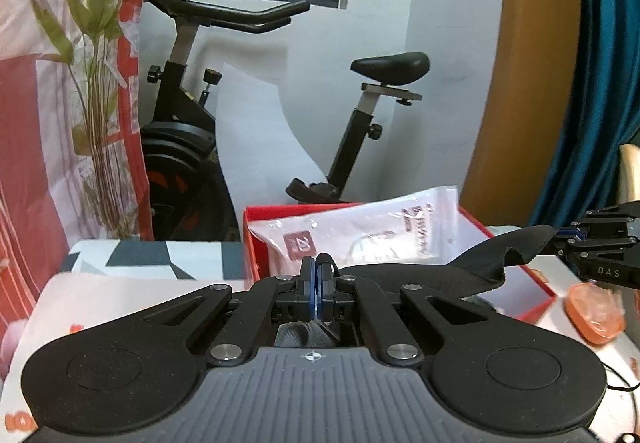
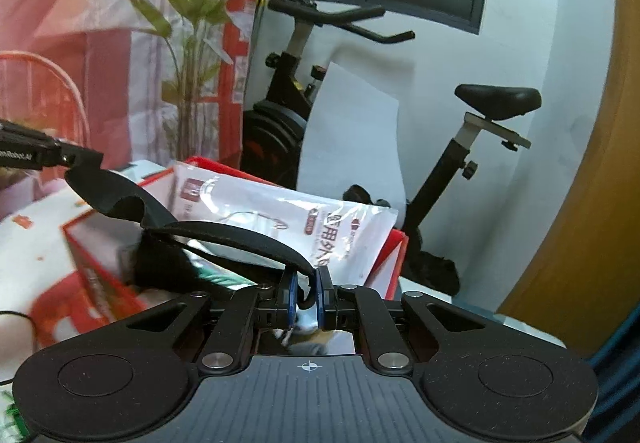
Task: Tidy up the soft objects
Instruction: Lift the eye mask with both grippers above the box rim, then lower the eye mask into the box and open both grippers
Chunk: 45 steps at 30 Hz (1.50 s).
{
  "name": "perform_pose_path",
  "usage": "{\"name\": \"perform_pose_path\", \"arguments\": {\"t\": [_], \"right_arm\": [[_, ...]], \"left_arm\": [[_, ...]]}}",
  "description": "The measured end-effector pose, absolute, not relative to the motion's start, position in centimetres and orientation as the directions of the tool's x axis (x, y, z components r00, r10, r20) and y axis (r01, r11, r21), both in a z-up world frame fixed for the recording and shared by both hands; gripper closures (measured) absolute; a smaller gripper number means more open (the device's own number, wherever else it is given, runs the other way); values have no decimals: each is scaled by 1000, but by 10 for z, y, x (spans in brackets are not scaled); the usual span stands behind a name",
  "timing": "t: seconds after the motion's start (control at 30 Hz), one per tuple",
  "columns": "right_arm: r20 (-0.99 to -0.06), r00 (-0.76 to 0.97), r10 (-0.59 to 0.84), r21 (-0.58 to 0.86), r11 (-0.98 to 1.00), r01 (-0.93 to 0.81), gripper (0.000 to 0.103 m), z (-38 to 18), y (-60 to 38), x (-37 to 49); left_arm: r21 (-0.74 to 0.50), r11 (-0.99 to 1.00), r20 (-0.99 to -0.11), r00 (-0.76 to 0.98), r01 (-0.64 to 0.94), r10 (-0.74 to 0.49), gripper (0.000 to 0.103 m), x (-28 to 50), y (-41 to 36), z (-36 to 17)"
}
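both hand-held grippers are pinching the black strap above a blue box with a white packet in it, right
Not quite: the box is red, not blue, as the left wrist view shows. The rest holds: the left hand-held gripper and right hand-held gripper each pinch the black strap above it, with the white packet inside.

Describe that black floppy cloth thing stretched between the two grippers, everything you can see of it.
The black soft fabric piece looks thin, matte and limp, like a band or small garment with a stitched edge. It hangs stretched in the air above the red open cardboard box, sagging and curling along its length. The left gripper and the right gripper are each shut on one end of it. In front of the white plastic packet; whether it touches it is unclear.
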State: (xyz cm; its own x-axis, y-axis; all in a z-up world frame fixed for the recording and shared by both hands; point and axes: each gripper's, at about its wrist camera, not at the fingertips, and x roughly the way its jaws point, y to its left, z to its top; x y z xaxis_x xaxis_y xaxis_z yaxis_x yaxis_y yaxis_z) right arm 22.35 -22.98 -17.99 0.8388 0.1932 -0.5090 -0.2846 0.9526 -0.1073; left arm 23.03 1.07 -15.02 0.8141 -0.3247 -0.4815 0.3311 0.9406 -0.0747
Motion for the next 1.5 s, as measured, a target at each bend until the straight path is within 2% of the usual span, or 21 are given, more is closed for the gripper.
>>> {"name": "perform_pose_path", "arguments": {"t": [0.43, 0.83, 0.93, 1.0, 1.03, 1.07, 1.27, 1.5], "right_arm": [[-615, 771, 165, -128, 944, -304, 94, -228, -221, 276], [-633, 755, 172, -119, 942, -314, 82, -227, -225, 265], [-634, 752, 181, -116, 939, -324, 78, -223, -225, 259], [-634, 749, 191, -109, 937, -331, 76, -220, -225, 253], [-635, 748, 193, -106, 937, -332, 75, -218, -226, 251], [-633, 749, 195, -103, 938, -332, 72, -217, -226, 248], [-625, 752, 210, -79, 941, -328, 61, -211, -227, 230], [-600, 766, 231, -54, 943, -327, 60, -200, -225, 209]], "left_arm": [[-31, 950, -585, 765, 310, -269, 101, 289, -5, -183], [-39, 934, -641, 708, 356, -297, 99, 288, -3, -191], [-39, 926, -662, 684, 376, -306, 92, 285, -2, -190], [-45, 923, -673, 671, 382, -311, 81, 283, 0, -188], [-47, 921, -676, 667, 386, -314, 68, 282, 1, -188], [-46, 920, -678, 665, 388, -314, 64, 280, 3, -187], [-52, 909, -665, 665, 413, -340, 53, 268, 6, -179], [-53, 906, -636, 686, 419, -354, 53, 253, 6, -170]]}}
